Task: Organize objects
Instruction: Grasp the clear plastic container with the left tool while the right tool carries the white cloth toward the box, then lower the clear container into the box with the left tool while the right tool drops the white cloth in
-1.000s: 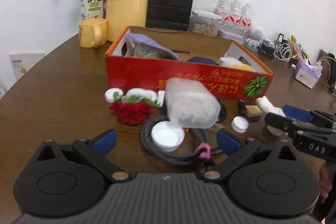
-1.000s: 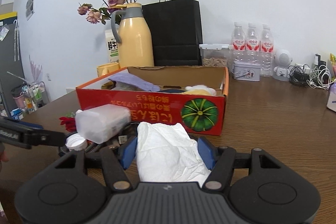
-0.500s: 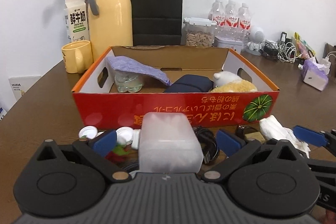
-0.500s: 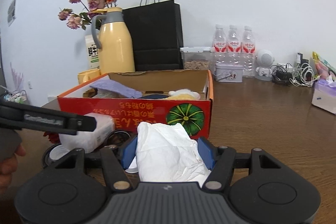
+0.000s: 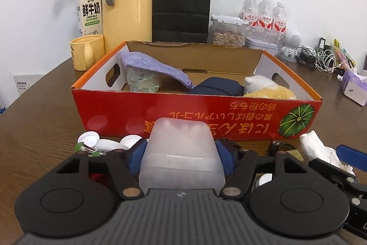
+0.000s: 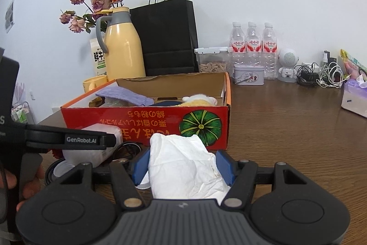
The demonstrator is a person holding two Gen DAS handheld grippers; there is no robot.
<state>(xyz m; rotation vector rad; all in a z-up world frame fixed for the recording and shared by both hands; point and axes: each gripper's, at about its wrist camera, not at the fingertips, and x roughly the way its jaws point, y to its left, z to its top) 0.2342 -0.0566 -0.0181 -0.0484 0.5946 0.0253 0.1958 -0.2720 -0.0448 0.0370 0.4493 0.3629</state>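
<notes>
1. The frosted plastic container (image 5: 182,153) lies on the desk just before the red box (image 5: 197,117), between the left gripper (image 5: 182,155) pads, whose jaws have just closed onto it.
2. Lift level to clear the near wall.
3. The right gripper (image 6: 183,164), pitched slightly down, clamps a crumpled white tissue (image 6: 183,162).

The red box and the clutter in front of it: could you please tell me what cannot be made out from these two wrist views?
- Left wrist view: the frosted plastic container and the left gripper hide the items behind them; only white caps peek out.
- Right wrist view: the crumpled white tissue in the right gripper covers the table beneath.
- Both views: the near wall of the red box hides its floor and the lower parts of its contents.
</notes>
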